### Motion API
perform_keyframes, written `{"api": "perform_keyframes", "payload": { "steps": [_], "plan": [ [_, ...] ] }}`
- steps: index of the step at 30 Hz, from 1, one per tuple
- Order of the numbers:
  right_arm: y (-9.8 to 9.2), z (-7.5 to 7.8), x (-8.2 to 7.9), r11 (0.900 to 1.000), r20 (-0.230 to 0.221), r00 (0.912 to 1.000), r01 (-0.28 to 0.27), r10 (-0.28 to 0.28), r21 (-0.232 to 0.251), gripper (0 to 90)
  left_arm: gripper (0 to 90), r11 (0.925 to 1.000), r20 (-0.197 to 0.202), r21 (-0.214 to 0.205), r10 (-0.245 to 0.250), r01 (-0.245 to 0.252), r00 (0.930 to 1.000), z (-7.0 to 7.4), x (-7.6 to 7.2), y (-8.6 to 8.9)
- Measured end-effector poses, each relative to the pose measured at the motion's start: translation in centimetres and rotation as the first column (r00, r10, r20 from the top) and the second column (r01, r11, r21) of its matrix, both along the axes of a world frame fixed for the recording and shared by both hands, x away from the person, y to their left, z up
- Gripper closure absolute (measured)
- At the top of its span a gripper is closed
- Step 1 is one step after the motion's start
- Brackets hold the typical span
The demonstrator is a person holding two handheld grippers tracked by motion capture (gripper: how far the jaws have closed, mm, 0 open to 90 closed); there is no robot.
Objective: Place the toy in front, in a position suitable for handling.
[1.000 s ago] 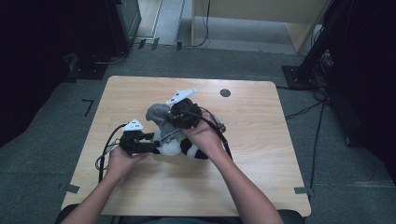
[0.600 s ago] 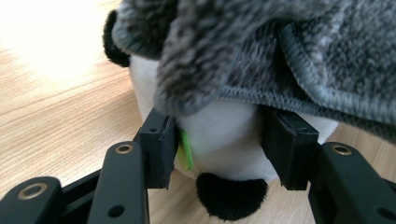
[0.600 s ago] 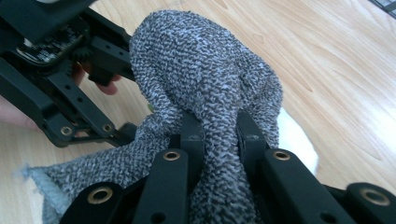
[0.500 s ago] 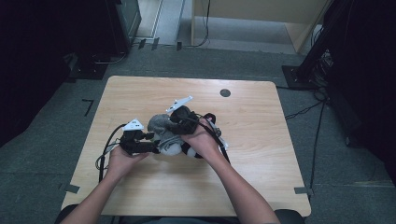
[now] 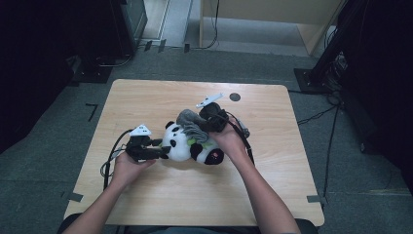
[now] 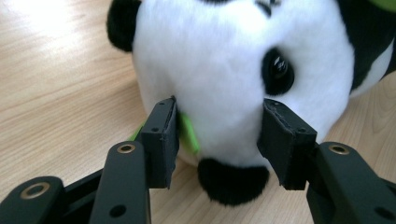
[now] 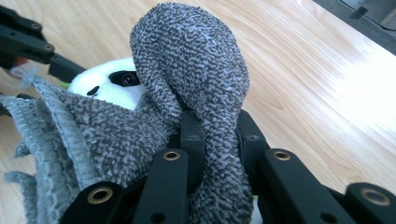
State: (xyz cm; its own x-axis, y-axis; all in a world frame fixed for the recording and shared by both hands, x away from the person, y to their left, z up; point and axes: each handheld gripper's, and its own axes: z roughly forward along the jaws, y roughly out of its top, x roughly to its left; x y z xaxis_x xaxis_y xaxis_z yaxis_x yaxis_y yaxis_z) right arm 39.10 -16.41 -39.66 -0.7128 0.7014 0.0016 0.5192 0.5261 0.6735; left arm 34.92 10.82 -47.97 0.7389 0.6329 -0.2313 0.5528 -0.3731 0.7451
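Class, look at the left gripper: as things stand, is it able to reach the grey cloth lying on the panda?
Probably not at once. The left gripper has its pads against the panda's head, which lies between it and the grey cloth. The right gripper is clamped on that cloth.

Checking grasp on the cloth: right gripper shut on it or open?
Shut: the right gripper pinches the grey cloth, which bunches up between its fingers.

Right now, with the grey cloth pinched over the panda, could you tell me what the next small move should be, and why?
Probably draw the right hand-held gripper and its pinched grey cloth further across the plush panda. The cloth is bunched over the body only, and the left hand-held gripper clamps the panda's head, which should steady it.
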Motion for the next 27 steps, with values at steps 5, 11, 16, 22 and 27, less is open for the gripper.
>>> {"api": "perform_keyframes", "payload": {
  "steps": [5, 11, 16, 22, 27],
  "plan": [
    [0.1, -0.7, 0.3, 0.9999, 0.000, 0.9999, 0.015, -0.015, -0.005, 78.9, 42.0, 1.0000, 0.050, -0.007, -0.001, 0.002, 0.9987, -0.1, -0.2, -0.3],
    [0.5, -1.1, 0.6, 0.9998, -0.004, 0.9998, 0.018, -0.018, -0.005, 79.3, 25.1, 0.9981, -0.018, -0.053, 0.030, -0.031, 0.9994, -0.9, 0.4, -0.3],
    [0.5, -1.2, 0.6, 0.9999, -0.008, 0.9999, 0.014, -0.014, -0.001, 79.3, 27.6, 0.9965, -0.055, -0.063, -0.058, 0.055, 0.9968, -0.7, 0.6, -0.5],
    [0.7, -1.4, 0.6, 0.9999, -0.008, 0.9998, 0.016, -0.016, 0.005, 79.5, 1.5, 0.9973, -0.010, 0.017, -0.071, 0.071, 0.9974, -1.6, 0.7, -2.9],
    [0.9, -1.4, 0.3, 0.9997, 0.013, 0.9996, 0.023, -0.023, -0.011, 79.5, 8.7, 0.9973, 0.025, 0.050, -0.055, 0.054, 0.9982, -1.3, 0.8, -3.4]
  ]
}}
